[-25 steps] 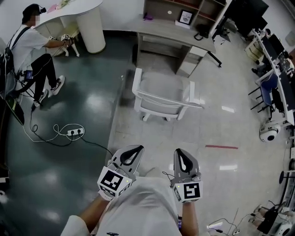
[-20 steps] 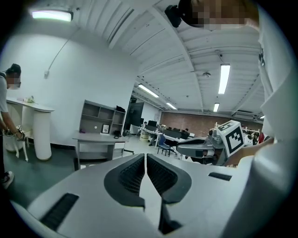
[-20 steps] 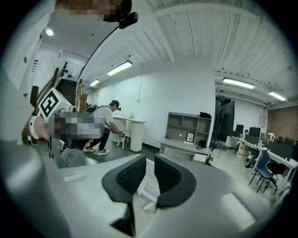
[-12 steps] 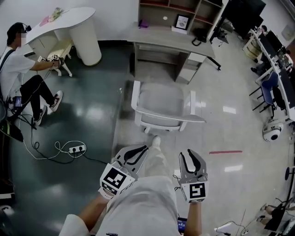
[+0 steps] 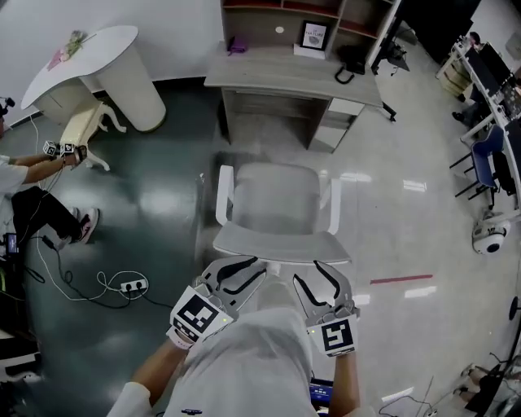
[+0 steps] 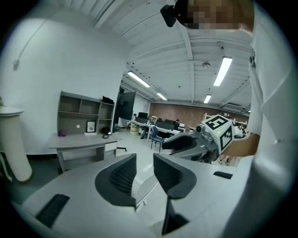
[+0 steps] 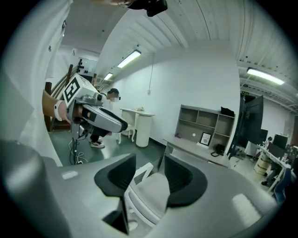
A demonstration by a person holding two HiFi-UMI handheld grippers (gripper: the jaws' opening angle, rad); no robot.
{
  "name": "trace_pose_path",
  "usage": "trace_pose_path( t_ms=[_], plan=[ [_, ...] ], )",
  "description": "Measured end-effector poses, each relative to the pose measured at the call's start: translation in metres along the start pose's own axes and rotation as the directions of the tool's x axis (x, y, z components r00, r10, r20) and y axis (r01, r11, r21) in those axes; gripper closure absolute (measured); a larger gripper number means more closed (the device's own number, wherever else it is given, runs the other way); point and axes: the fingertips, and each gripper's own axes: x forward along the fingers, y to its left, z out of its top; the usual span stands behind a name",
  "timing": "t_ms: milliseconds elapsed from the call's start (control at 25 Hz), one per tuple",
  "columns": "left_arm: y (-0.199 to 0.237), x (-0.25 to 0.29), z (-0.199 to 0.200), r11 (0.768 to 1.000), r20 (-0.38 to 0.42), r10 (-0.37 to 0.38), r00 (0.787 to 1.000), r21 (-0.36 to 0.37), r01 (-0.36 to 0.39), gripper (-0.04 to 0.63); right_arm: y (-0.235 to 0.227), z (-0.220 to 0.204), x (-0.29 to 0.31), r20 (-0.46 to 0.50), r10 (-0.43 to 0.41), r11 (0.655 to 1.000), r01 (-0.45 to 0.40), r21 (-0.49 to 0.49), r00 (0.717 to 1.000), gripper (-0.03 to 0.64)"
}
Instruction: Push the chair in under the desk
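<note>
A white chair (image 5: pixel 277 208) stands on the floor in front of the grey desk (image 5: pixel 293 75), its backrest (image 5: pixel 281 243) towards me. My left gripper (image 5: pixel 247 269) and right gripper (image 5: pixel 312 275) are side by side just behind the backrest, apart from it. Both pairs of jaws have just been opening, the right wider, and neither holds anything. In the left gripper view the left gripper (image 6: pixel 144 163) shows a narrow gap, with the desk (image 6: pixel 84 142) beyond. Past the right gripper (image 7: pixel 149 171) in the right gripper view lies the chair (image 7: pixel 151 197).
A shelf unit (image 5: pixel 301 16) stands behind the desk. At the left are a white counter (image 5: pixel 106 57), a seated person (image 5: pixel 32 187) and a power strip with cable (image 5: pixel 130 285). A red tape line (image 5: pixel 399 279) marks the floor; office chairs and desks (image 5: pixel 488 147) line the right.
I have moved forward, and the chair is now right in front of both grippers. Both grippers' jaws have opened. The chair's back now faces me squarely.
</note>
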Motion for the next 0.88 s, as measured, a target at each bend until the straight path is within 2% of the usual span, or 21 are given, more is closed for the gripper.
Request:
trace_pose_path(
  t_ms=[40, 200, 360, 440, 560, 720, 880],
  plan=[
    [0.001, 0.013, 0.002, 1.000, -0.020, -0.024, 1.000, 0.001, 0.024, 0.480, -0.010, -0.003, 0.007, -0.014, 0.029, 1.000, -0.029, -0.002, 0.999, 0.426],
    [0.011, 0.056, 0.003, 0.997, -0.112, -0.079, 0.991, 0.017, 0.081, 0.417, -0.050, -0.014, 0.031, -0.060, 0.147, 0.989, -0.147, 0.001, 0.987, 0.394],
    [0.030, 0.079, -0.009, 0.991, -0.228, -0.112, 0.967, 0.050, 0.127, 0.380, -0.074, -0.018, 0.054, -0.081, 0.226, 0.974, -0.227, -0.013, 0.971, 0.390],
    [0.037, 0.086, -0.019, 0.986, -0.287, -0.123, 0.950, 0.072, 0.149, 0.364, -0.078, -0.022, 0.065, -0.091, 0.264, 0.963, -0.268, -0.034, 0.960, 0.382],
    [0.045, 0.090, -0.038, 0.978, -0.358, -0.149, 0.922, 0.087, 0.191, 0.348, -0.072, -0.031, 0.075, -0.127, 0.318, 0.946, -0.323, -0.015, 0.939, 0.376],
    [0.055, 0.090, -0.064, 0.961, -0.427, -0.236, 0.873, 0.028, 0.274, 0.342, -0.055, -0.055, 0.085, -0.198, 0.391, 0.916, -0.401, -0.012, 0.899, 0.376],
    [0.057, 0.092, -0.091, 0.945, -0.504, -0.276, 0.819, 0.014, 0.327, 0.324, -0.036, -0.081, 0.085, -0.288, 0.451, 0.881, -0.474, -0.009, 0.845, 0.376]
  ],
)
